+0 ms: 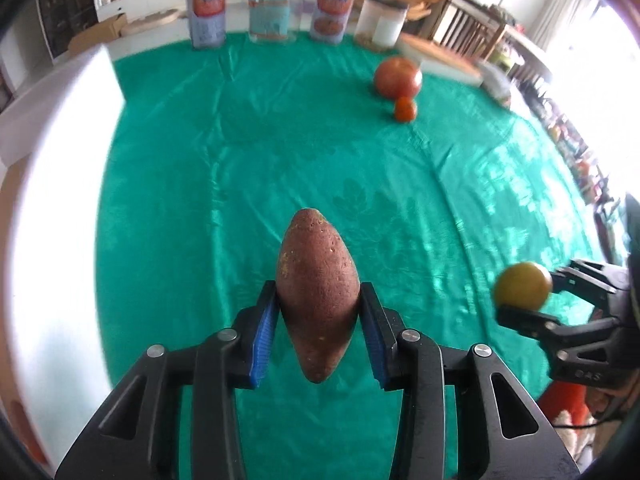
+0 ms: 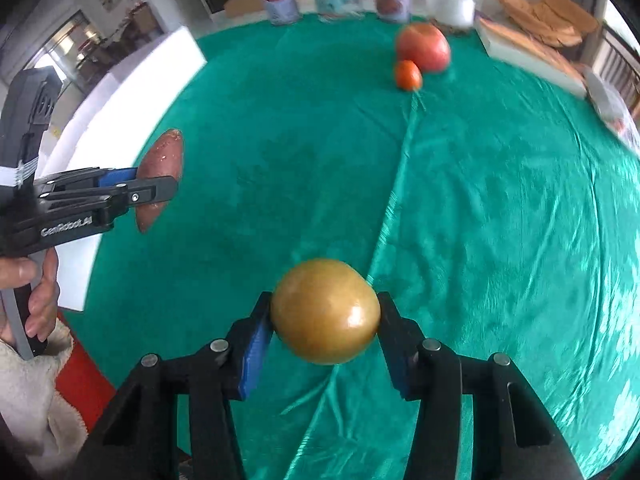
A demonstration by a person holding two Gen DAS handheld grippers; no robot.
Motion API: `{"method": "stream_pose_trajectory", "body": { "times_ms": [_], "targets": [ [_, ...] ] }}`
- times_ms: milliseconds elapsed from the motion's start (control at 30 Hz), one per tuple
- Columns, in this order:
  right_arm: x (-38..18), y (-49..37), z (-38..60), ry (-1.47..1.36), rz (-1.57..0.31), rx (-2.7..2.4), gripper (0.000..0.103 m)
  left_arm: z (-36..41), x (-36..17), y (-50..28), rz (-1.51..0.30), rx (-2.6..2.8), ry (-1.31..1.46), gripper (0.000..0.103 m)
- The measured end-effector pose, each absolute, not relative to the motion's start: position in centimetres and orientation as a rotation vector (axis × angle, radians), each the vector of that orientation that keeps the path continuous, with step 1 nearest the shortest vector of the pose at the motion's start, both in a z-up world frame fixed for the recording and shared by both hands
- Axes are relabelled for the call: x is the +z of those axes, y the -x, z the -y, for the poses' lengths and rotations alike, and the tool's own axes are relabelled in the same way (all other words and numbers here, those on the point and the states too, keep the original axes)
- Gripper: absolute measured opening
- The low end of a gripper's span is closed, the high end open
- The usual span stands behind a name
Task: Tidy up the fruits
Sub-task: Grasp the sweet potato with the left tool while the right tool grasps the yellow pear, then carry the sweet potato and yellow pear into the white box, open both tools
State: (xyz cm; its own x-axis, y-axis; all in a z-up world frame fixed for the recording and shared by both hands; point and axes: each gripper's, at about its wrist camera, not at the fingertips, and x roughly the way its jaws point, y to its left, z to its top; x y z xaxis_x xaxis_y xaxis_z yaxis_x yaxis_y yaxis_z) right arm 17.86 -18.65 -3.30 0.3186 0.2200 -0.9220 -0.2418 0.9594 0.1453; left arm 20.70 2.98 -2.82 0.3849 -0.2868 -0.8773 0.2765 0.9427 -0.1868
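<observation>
My left gripper (image 1: 318, 300) is shut on a reddish-brown sweet potato (image 1: 318, 280), held lengthwise above the green cloth; the same sweet potato (image 2: 162, 160) and left gripper (image 2: 160, 184) show at the left of the right wrist view. My right gripper (image 2: 324, 312) is shut on a round yellow-green fruit (image 2: 326, 310), lifted off the cloth; that fruit (image 1: 522, 284) and right gripper (image 1: 520, 296) appear at the right edge of the left wrist view. A large red apple (image 1: 398, 78) (image 2: 423, 46) and a small orange tomato-like fruit (image 1: 405, 109) (image 2: 408, 74) sit together at the far right of the cloth.
A green tablecloth (image 1: 280, 140) covers the table. A white foam board (image 1: 60, 160) (image 2: 132, 112) lies along the left side. Several packets and a jar (image 1: 382, 20) stand along the far edge. A white tray (image 2: 528, 56) sits at the far right. A person's hand (image 2: 36, 292) grips the left handle.
</observation>
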Motion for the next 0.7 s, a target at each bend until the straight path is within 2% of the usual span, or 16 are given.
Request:
{"method": "stream_pose_trajectory", "body": {
  "times_ms": [233,333,500,700],
  "targets": [
    [5.6,-19.8,9.4,0.073,-1.073,0.505,0.050,-14.0,9.2,-17.3,-0.926,-0.289,0.110,0.041],
    [8.2,-21.1,3.2,0.074,-1.046,0.634,0.050,-19.4,11.2,-17.0,-0.895,-0.189,0.105,0.041],
    [8.6,-24.1,-9.2,0.097,-1.047,0.825,0.050,-27.4,8.0,-19.2,-0.975,-0.020,0.147,0.041],
    [4.0,-27.0,-21.6,0.243,-1.155,0.876,0.050,-35.6,1.6,-21.1,-1.100,0.134,0.235,0.041]
  ]
}}
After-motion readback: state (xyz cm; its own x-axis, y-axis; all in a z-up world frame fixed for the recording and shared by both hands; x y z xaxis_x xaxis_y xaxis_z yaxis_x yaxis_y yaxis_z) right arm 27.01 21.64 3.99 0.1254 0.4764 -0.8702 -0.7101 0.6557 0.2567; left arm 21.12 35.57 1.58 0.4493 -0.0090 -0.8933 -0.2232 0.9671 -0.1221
